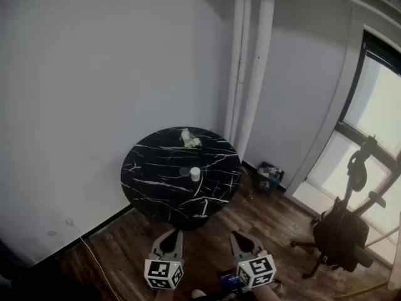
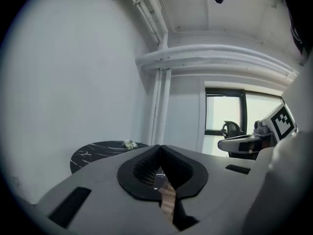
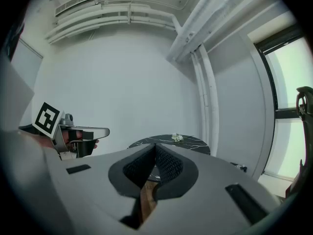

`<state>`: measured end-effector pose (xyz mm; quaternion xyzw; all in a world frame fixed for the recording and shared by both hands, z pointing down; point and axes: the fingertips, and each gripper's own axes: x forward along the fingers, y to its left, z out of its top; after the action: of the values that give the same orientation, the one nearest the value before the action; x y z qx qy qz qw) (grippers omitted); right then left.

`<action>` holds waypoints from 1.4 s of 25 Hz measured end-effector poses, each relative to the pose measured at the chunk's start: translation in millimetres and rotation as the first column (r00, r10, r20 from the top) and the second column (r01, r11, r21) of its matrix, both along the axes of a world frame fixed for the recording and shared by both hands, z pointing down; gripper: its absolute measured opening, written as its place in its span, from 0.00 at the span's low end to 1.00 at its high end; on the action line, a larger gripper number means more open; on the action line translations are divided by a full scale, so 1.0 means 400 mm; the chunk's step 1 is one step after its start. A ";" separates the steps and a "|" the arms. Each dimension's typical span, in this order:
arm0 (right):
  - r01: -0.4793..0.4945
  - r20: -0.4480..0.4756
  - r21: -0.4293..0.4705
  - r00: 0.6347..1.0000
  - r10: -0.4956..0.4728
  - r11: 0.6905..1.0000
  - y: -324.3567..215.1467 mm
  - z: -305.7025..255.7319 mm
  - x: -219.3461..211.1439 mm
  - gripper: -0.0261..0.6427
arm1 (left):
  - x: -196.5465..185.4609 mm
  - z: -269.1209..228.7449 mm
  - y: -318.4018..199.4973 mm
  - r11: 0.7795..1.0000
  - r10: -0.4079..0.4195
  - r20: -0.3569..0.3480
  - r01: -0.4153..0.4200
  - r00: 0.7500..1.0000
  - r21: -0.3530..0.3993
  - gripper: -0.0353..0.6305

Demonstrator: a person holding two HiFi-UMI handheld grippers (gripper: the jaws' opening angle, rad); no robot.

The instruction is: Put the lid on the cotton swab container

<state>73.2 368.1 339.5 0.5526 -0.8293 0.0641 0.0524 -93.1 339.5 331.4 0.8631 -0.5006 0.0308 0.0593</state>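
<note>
A small white cotton swab container (image 1: pixel 195 173) stands near the middle of the round black marble table (image 1: pixel 150 193). Just to its left lies a faint clear round thing (image 1: pixel 183 171), possibly the lid; it is too small to tell. My left gripper (image 1: pixel 170 238) and right gripper (image 1: pixel 241 238) hover low over the wooden floor, well short of the table's near edge. Both are shut with nothing between the jaws. In the left gripper view the left gripper (image 2: pixel 159 148) points toward the table (image 2: pixel 98 153). In the right gripper view the right gripper (image 3: pixel 155 146) does the same, with the table (image 3: pixel 190 141) beyond.
A small white flower bunch (image 1: pixel 190 139) sits at the table's far edge. White pipes (image 1: pixel 250 61) run up the corner behind it. A box of items (image 1: pixel 269 175) lies on the floor at the right, with an exercise bike (image 1: pixel 348 231) by the window. A cable (image 1: pixel 88 243) trails at the left.
</note>
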 end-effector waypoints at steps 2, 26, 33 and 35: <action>-0.002 -0.002 -0.005 1.000 0.002 1.000 0.006 0.005 -0.001 0.06 | -0.008 -0.013 0.010 1.000 -0.012 0.009 0.012 1.000 0.015 0.08; -0.083 0.061 0.026 0.995 0.081 0.996 -0.053 -0.011 -0.024 0.07 | -0.047 0.028 -0.044 0.997 0.064 -0.013 -0.065 0.998 -0.029 0.08; -0.053 0.066 0.032 0.996 0.051 0.998 -0.174 -0.009 -0.042 0.07 | -0.046 0.055 -0.159 0.997 0.068 0.021 -0.067 0.997 -0.044 0.07; -0.048 0.058 0.030 0.997 0.046 0.998 -0.221 -0.008 -0.050 0.07 | -0.051 0.055 -0.204 0.997 0.063 0.028 -0.062 0.998 -0.048 0.07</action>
<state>53.1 279.9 336.1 0.5706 -0.8182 0.0680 0.0186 -113.7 257.9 353.5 0.8761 -0.4734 0.0572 0.0710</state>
